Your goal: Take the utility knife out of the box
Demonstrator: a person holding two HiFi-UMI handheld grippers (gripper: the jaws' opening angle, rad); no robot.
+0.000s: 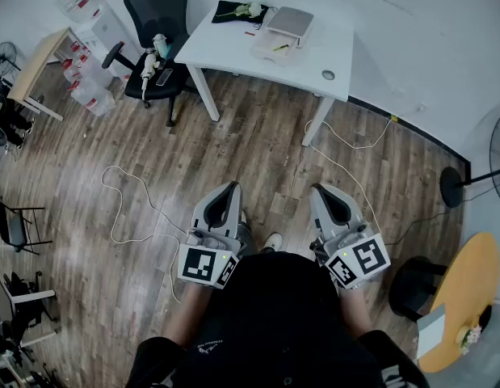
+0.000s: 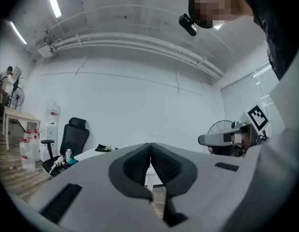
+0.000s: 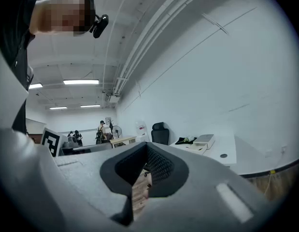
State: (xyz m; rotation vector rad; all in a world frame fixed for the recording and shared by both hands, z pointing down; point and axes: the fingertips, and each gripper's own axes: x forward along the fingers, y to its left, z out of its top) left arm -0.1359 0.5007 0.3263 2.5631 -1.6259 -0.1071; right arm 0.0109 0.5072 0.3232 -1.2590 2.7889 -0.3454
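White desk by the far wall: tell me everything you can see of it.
The white desk has a flat rectangular top, smooth like laminate, on slim white legs, with a round cable grommet near one corner. It stands level on the wood floor, close to the white wall. On its top lie a black cloth with white flowers, a grey-topped box and a shallow pale tray. A black office chair stands beside it.

Floor (image 1: 258, 148): open from left tool (image 1: 233, 186) and right tool (image 1: 317, 189) to desk (image 1: 225, 48).
Cables (image 1: 114, 217): loop across it.
Chair (image 1: 157, 23): crowds desk's left.
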